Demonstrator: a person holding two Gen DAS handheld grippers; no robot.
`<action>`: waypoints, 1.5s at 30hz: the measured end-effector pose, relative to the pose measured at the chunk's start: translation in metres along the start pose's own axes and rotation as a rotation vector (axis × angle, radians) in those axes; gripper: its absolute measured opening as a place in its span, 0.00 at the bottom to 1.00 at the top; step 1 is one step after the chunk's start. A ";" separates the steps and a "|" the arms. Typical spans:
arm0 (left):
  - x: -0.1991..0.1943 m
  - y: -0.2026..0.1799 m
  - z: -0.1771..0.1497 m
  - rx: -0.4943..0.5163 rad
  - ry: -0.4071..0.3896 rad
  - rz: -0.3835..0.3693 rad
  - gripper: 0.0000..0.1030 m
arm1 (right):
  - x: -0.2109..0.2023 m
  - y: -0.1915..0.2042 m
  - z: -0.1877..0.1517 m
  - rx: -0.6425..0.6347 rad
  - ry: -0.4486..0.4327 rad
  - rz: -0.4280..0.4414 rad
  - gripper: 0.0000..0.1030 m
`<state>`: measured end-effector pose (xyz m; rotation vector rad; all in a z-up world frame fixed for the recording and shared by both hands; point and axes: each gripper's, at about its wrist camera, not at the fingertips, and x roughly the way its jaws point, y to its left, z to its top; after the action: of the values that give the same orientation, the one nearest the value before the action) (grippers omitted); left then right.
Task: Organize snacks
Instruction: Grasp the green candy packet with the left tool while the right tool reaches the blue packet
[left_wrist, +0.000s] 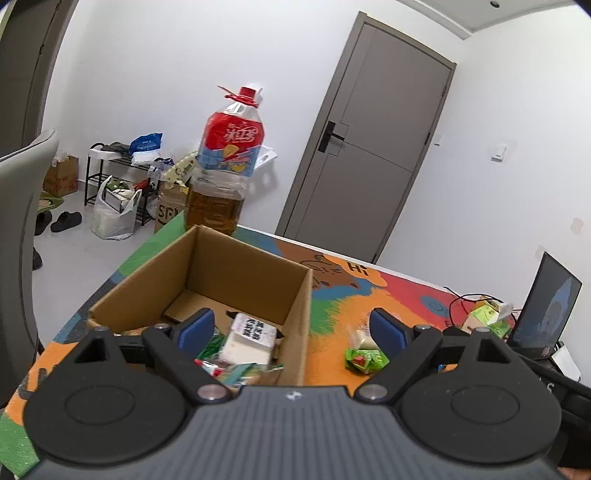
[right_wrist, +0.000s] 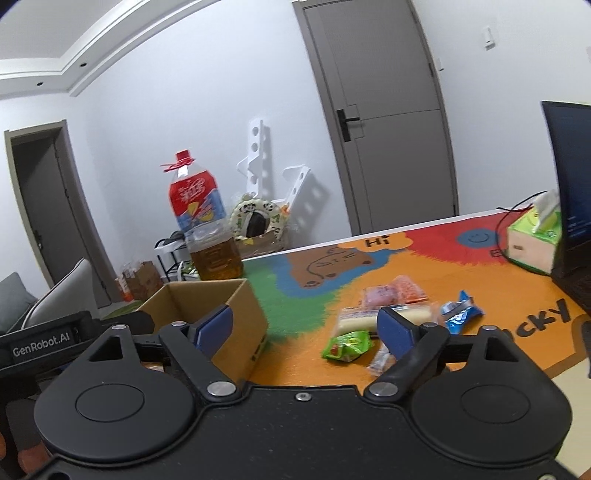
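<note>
Both grippers hang empty over a colourful desk (right_wrist: 424, 258), fingers spread: the left gripper (left_wrist: 291, 328) above the open cardboard box (left_wrist: 236, 266), the right gripper (right_wrist: 306, 325) toward the loose snacks. Those packets, among them a green packet (right_wrist: 347, 345), a blue packet (right_wrist: 460, 314) and a long white bread roll (right_wrist: 369, 317), lie in a cluster right of the box. They look light, soft and crinkly, probably slippery; a pinch across the middle seems safest. Only the left wrist view shows the white packet (left_wrist: 251, 339) already in the box; only the right shows the blue packet clearly.
</note>
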<state>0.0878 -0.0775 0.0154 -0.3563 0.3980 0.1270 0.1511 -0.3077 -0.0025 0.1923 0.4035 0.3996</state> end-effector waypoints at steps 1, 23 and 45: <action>0.001 -0.003 -0.001 0.005 -0.001 -0.003 0.87 | 0.000 -0.004 0.000 0.006 -0.002 -0.005 0.84; 0.052 -0.071 -0.027 0.118 0.052 -0.084 0.84 | 0.024 -0.098 -0.026 0.169 0.034 -0.129 0.83; 0.148 -0.099 -0.051 0.164 0.202 0.001 0.66 | 0.077 -0.137 -0.012 0.269 0.065 -0.145 0.83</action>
<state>0.2241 -0.1802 -0.0565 -0.2076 0.6042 0.0590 0.2573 -0.3986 -0.0747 0.4104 0.5319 0.2076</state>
